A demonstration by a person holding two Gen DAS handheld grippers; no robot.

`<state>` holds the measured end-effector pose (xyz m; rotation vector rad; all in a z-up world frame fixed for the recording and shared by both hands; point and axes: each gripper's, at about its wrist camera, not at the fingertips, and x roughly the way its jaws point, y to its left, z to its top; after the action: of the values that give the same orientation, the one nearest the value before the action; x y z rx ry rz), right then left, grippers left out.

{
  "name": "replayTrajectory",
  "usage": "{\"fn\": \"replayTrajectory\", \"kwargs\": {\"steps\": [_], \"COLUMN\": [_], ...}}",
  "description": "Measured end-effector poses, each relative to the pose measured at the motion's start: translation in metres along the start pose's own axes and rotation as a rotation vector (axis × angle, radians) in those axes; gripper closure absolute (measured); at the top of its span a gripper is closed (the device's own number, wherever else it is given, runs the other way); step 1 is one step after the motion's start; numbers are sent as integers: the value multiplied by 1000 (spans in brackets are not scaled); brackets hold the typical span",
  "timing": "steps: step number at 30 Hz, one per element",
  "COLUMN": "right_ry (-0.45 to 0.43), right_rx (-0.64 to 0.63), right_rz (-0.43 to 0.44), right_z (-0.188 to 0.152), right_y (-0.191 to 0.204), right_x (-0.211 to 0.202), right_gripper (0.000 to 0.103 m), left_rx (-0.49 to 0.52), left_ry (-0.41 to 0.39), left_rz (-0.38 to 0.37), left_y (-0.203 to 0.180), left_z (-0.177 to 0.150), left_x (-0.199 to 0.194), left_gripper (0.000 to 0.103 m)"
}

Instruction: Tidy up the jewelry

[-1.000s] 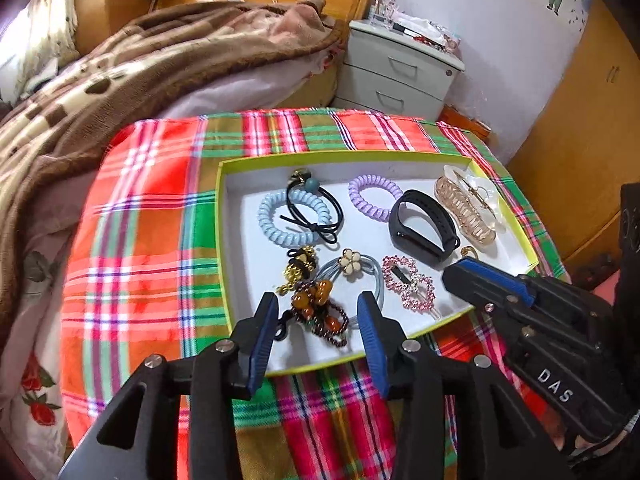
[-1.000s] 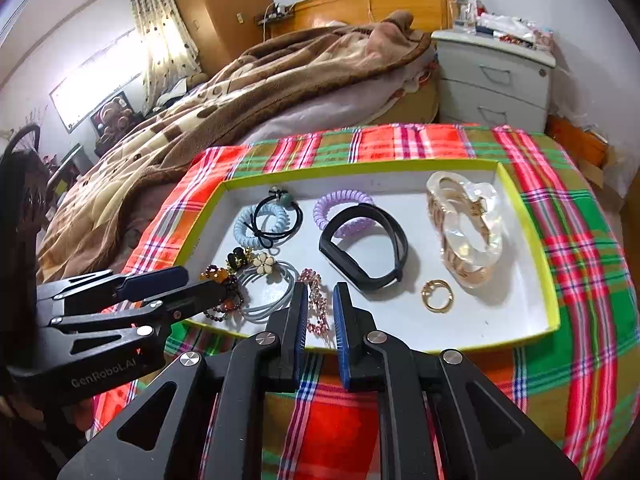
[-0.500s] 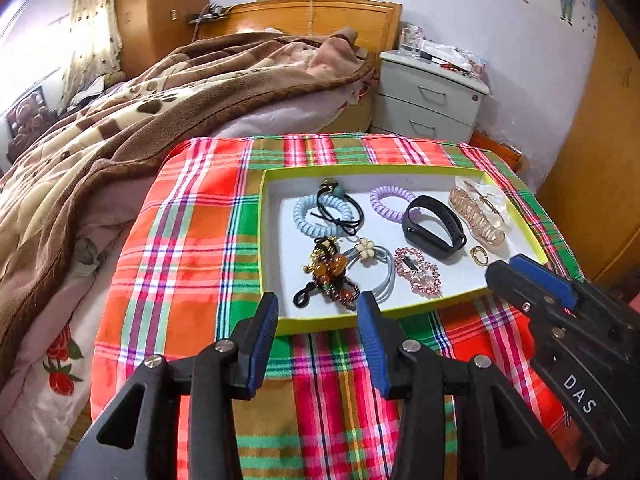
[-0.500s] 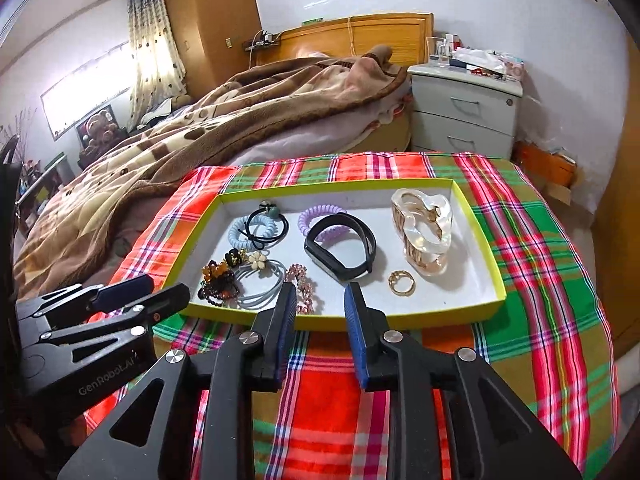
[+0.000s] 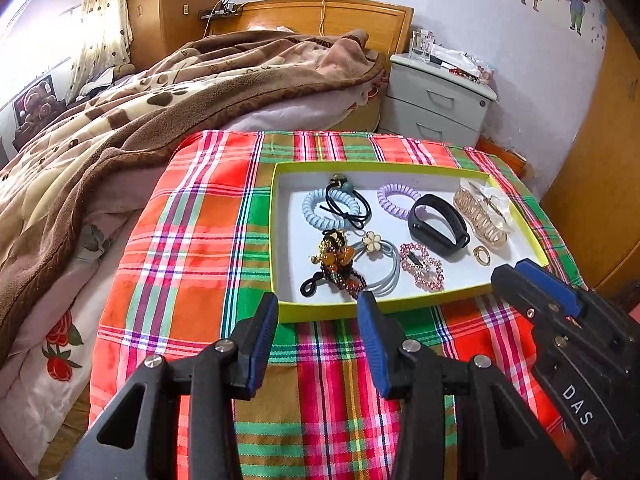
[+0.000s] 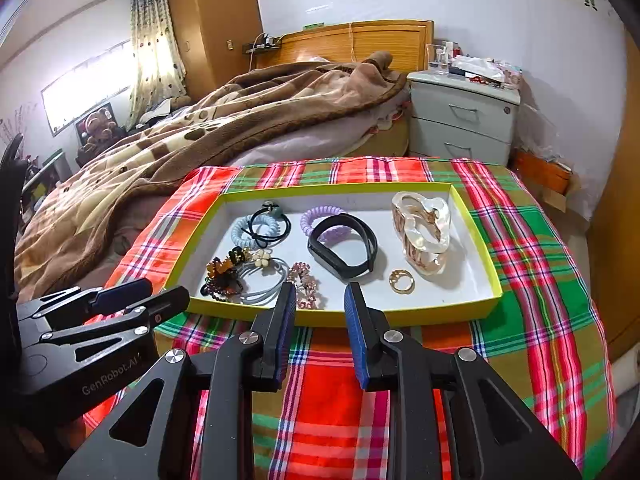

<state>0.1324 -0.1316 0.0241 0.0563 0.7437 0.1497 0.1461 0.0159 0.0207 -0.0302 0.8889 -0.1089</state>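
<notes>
Resting loose in a shallow tray (image 6: 490,286), the jewelry reads as light and small: the coiled hair ties (image 6: 253,230) look soft and springy and suit a pinch across one side of the loop, the black wristband (image 6: 344,245) bends, and the pale hair claw (image 6: 422,229) and gold ring (image 6: 401,280) look hard, slippery and perhaps brittle. Both tools hover short of the tray's near edge, the left gripper (image 5: 316,334) spread wide and empty, the right gripper (image 6: 320,322) part-open with nothing between its jaws, having just widened. A plaid cloth (image 6: 532,240) covers the table, beside a bed (image 6: 200,120) and a grey nightstand (image 6: 460,120).
</notes>
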Motion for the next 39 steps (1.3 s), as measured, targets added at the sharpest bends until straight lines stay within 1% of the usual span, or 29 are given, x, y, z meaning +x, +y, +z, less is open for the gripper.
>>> {"fn": "replayTrajectory", "kwargs": {"steps": [9,19,39], "right_ry": [0,1,-1], "right_rx": [6,10,13], "right_rz": [-2,-1,-5], "right_z": [-2,-3,-7], "right_y": [-1,-1,-3], "right_x": [-2,-2,-4], "right_gripper": [77,77,77], "left_rx": [-7,-14,-16], "left_ry": [4,2,8], "left_rz": [15,5,21], "left_y": [-1,1,1], "left_z": [-4,-5,-7], "left_x": [-4,-7,-9], "left_gripper": [60,60,60]}}
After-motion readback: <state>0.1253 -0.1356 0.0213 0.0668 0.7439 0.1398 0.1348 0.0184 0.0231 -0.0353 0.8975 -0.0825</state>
